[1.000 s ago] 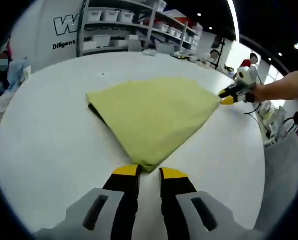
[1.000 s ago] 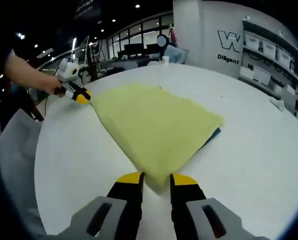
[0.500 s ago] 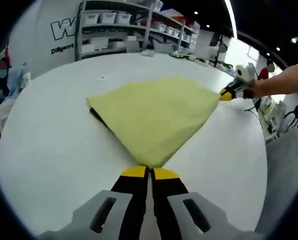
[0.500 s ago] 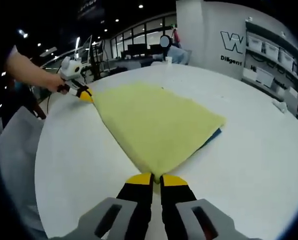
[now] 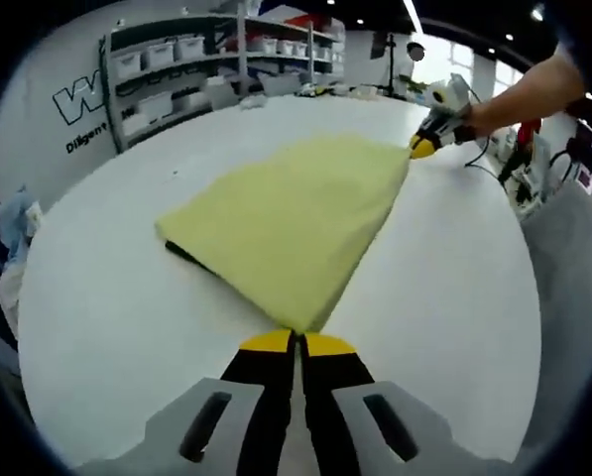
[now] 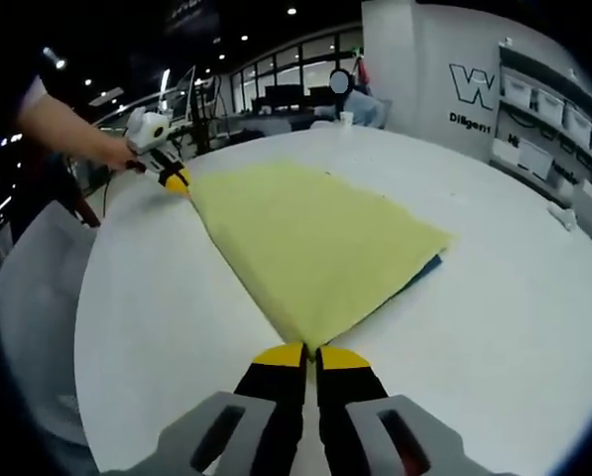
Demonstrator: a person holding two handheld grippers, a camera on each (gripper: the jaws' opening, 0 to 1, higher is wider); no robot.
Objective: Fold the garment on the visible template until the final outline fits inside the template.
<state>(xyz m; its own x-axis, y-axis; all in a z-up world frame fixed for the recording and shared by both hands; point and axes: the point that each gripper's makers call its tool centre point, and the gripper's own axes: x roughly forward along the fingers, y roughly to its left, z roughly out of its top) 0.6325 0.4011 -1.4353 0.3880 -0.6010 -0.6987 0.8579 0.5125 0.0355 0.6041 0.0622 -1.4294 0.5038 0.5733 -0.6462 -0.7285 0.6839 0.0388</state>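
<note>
A yellow garment (image 5: 291, 223) lies flat on the round white table (image 5: 97, 307), tapering to a corner at each gripper. My left gripper (image 5: 296, 340) is shut on the near corner in the left gripper view. My right gripper (image 5: 423, 147), held by a hand, pinches the far corner there. In the right gripper view the garment (image 6: 310, 248) spreads ahead and my right gripper (image 6: 309, 350) is shut on its near tip. The left gripper (image 6: 175, 180) holds the far tip. A dark blue template edge (image 6: 430, 266) peeks from under the garment's side, also visible as a dark strip (image 5: 188, 255).
Shelves with white bins (image 5: 191, 55) and a lettered wall stand beyond the table. A pale grey surface (image 6: 33, 307) lies off the table's edge beside the person. Bare tabletop (image 6: 514, 297) surrounds the garment on all sides.
Both grippers went from open around the garment's corners to shut on them. Both views have since shifted, and the garment now looks drawn longer between the two grippers.
</note>
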